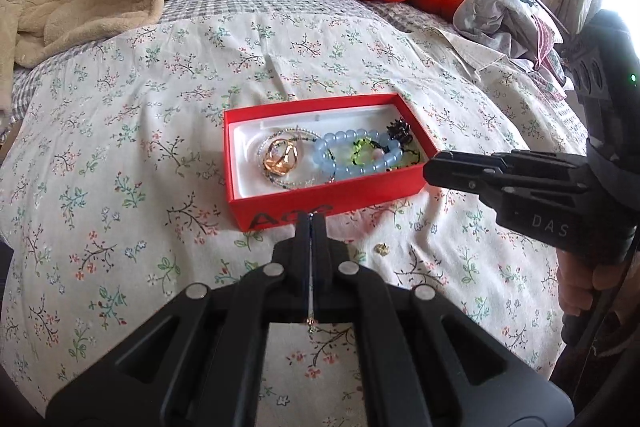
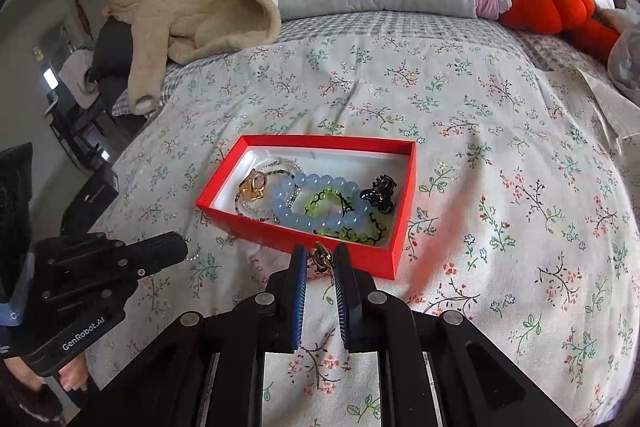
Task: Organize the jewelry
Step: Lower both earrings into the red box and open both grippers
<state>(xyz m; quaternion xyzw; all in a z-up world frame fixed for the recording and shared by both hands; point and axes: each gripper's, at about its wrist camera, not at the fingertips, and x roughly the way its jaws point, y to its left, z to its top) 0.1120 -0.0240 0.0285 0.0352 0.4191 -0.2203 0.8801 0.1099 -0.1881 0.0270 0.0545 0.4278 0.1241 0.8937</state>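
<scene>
Left gripper [image 1: 311,223]: jaws pressing together, pinching a thin silver chain [image 1: 311,287].
Right gripper [image 2: 320,259]: jaws nearly closed, gripping a small gold earring [image 2: 321,257].
Red box [image 1: 280,205]: sitting just beyond both tips on the floral bedspread [image 1: 120,167], holding a blue bead bracelet [image 1: 352,157].

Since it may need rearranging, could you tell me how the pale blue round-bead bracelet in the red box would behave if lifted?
The pale blue bead bracelet is probably floppy: separate round beads in a loop. It likely snags, since the green bead bracelet overlaps it. Glossy beads may slip.
</scene>
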